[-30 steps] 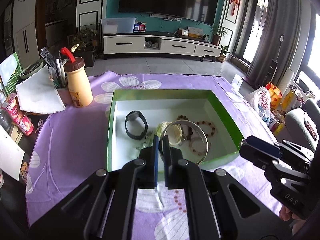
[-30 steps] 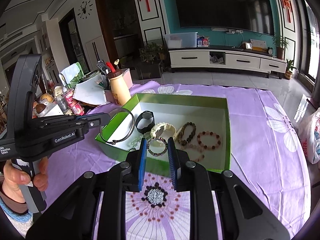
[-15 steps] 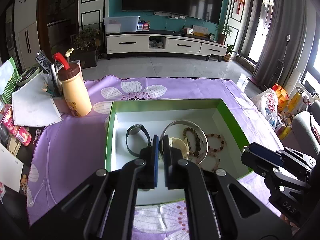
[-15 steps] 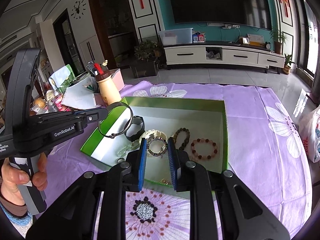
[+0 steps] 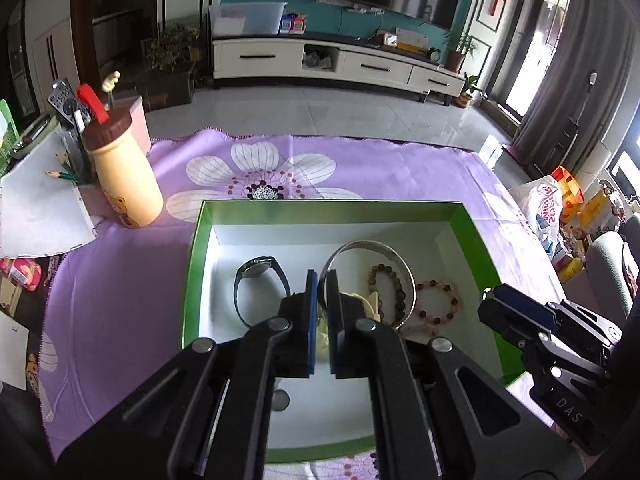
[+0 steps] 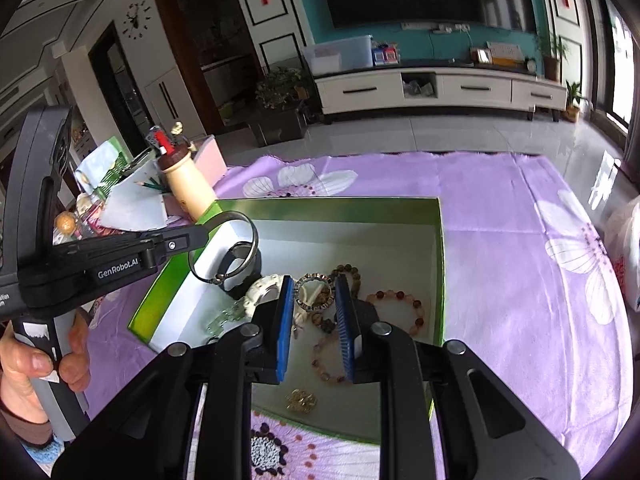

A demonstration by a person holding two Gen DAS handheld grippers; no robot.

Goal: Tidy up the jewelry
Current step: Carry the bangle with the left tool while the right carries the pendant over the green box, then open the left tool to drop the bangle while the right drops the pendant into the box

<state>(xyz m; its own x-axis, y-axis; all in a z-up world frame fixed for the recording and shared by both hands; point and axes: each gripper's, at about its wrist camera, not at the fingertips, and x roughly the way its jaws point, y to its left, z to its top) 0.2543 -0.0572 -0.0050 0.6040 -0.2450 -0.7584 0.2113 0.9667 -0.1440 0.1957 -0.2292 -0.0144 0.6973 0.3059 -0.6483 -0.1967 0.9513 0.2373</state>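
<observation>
A green box point(image 5: 193, 264) with a white inside lies on the purple cloth and holds a black watch point(image 5: 260, 276), bead bracelets point(image 5: 436, 304) and other jewelry. My left gripper point(image 5: 322, 280) is shut on a silver bangle point(image 5: 400, 264) and holds it above the box's left half; the bangle also shows in the right wrist view point(image 6: 224, 248). My right gripper point(image 6: 312, 288) is open over the box point(image 6: 440, 272), its pads on either side of a round jeweled bracelet point(image 6: 314, 290) that lies below them. A gold piece point(image 6: 300, 400) lies near the box's front wall.
A cream bottle with a brown lid point(image 5: 124, 176) stands left of the box beside a pen holder point(image 5: 72, 140) and papers point(image 5: 36, 204). A plastic bag point(image 5: 544, 208) sits off the table's right edge. The flowered purple cloth point(image 6: 520, 240) spreads around the box.
Both grippers have moved forward and lower over the box. The left one still holds the bangle, now above the box's inside. The right one's pads now flank the jeweled bracelet.
</observation>
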